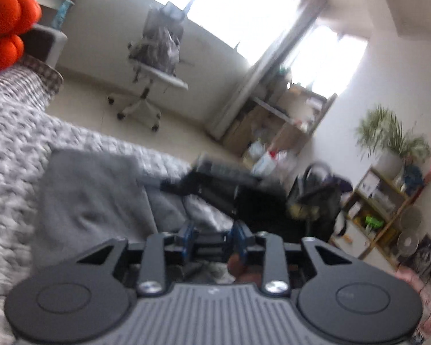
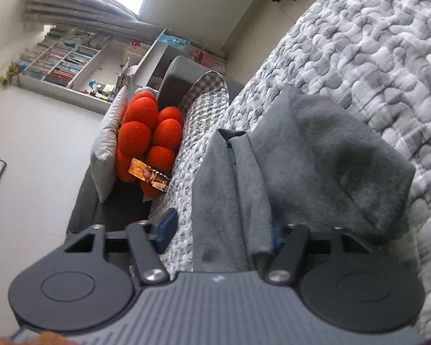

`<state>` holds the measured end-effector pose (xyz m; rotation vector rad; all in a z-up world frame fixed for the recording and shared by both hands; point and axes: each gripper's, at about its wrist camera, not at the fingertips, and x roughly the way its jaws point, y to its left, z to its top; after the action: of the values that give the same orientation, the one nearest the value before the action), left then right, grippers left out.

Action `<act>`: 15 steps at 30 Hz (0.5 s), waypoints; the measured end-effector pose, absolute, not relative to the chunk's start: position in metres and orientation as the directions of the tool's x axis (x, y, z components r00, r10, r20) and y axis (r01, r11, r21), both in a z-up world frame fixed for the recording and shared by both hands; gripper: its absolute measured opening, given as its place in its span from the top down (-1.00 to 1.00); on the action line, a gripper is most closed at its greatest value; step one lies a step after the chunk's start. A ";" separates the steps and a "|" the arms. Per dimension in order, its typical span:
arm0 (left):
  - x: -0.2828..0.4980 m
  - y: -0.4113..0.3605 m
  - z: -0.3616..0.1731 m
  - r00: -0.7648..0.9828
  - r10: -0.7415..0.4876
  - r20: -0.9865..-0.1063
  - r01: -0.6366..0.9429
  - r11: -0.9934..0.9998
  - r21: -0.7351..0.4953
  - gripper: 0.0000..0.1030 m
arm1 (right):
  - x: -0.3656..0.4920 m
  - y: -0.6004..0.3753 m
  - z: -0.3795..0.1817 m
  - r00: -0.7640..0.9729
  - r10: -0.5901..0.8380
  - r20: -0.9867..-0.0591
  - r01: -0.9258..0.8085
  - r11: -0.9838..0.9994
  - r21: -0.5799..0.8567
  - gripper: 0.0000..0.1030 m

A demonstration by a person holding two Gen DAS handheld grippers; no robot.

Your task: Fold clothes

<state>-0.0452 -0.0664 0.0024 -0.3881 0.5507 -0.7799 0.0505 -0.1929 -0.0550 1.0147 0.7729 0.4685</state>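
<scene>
A soft grey fleece garment (image 2: pixel 316 155), partly folded, lies on the grey-and-white quilted bed cover (image 2: pixel 373 57), centre of the right wrist frame. The right gripper (image 2: pixel 224 230) stands partly open astride its near edge, pads apparently not pressing. The left gripper (image 1: pixel 214 235) is narrowly open, empty, beside the garment. Next probably: pinch that edge, fold over. No legible writing.

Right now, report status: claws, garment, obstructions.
Left claw open, nothing between its fingers. Right claw open, straddling the grey garment. Garment partly folded on the quilted bed cover. Nothing in the way.
</scene>
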 end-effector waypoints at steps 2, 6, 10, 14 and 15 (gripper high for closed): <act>-0.049 -0.057 0.007 0.618 -0.726 -0.302 0.537 0.670 -0.512 0.22 | 0.051 -0.191 -0.056 0.651 0.664 -0.368 0.001 0.484 0.875 0.15; -0.048 -0.045 0.008 0.695 -0.643 -0.321 0.472 0.745 -0.471 -0.30 | 0.049 -0.178 -0.051 0.669 0.614 -0.419 -0.021 0.579 0.815 0.68; -0.039 -0.039 0.002 0.737 -0.568 -0.368 0.389 0.800 -0.456 -0.63 | 0.045 -0.171 -0.040 0.695 0.601 -0.394 -0.081 0.610 0.789 0.74; -0.031 -0.031 -0.002 0.746 -0.538 -0.392 0.339 0.813 -0.473 -0.63 | 0.044 -0.174 -0.033 0.703 0.618 -0.351 -0.112 0.584 0.804 0.75; -0.031 -0.029 -0.004 0.747 -0.536 -0.394 0.330 0.813 -0.480 -0.63 | 0.044 -0.175 -0.031 0.704 0.622 -0.341 -0.116 0.575 0.810 0.75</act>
<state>-0.0308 -0.0293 -0.0036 -0.3991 0.5468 -0.4877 0.0444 -0.1753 -0.0309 0.8562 0.6656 0.4717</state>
